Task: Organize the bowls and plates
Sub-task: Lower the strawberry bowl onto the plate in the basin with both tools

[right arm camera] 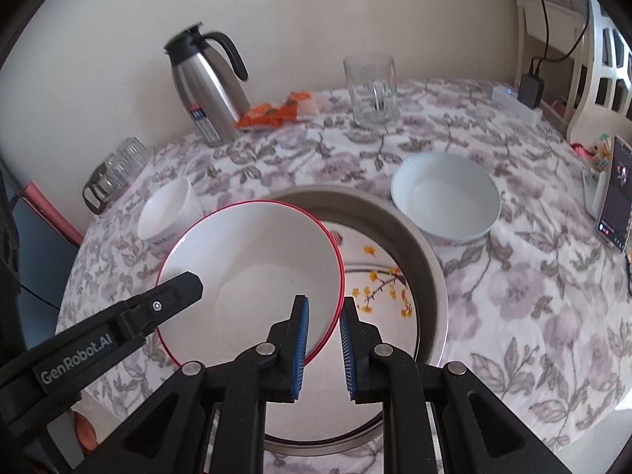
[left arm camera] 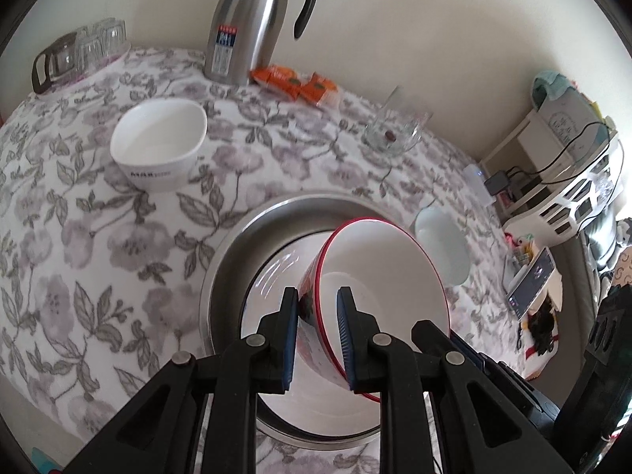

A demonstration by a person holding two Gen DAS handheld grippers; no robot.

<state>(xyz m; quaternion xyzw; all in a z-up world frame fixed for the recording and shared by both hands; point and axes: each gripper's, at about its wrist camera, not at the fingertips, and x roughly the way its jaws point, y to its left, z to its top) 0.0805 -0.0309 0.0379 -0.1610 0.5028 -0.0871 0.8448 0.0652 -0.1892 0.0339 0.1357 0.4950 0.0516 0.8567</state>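
Observation:
A white bowl with a red rim (left arm camera: 387,272) (right arm camera: 256,260) hangs tilted over a round metal tray (left arm camera: 245,229) (right arm camera: 428,264). My left gripper (left arm camera: 317,293) is shut on the bowl's rim on one side. My right gripper (right arm camera: 324,300) pinches the opposite side of that rim between its blue pads. A white plate with yellow flowers (right arm camera: 379,288) (left arm camera: 268,276) lies in the tray beneath the bowl. A squarish white bowl (left arm camera: 158,146) (right arm camera: 166,213) stands on the cloth to the left. A round pale bowl (left arm camera: 442,249) (right arm camera: 446,197) stands to the right of the tray.
At the back of the flowered tablecloth (right arm camera: 533,308) stand a steel thermos jug (left arm camera: 249,27) (right arm camera: 209,91), orange packets (left arm camera: 296,81) (right arm camera: 276,112) and a glass mug (right arm camera: 371,91) (left arm camera: 395,130). Upturned glasses (left arm camera: 87,51) sit far left. A phone (right arm camera: 616,197) leans at the right edge.

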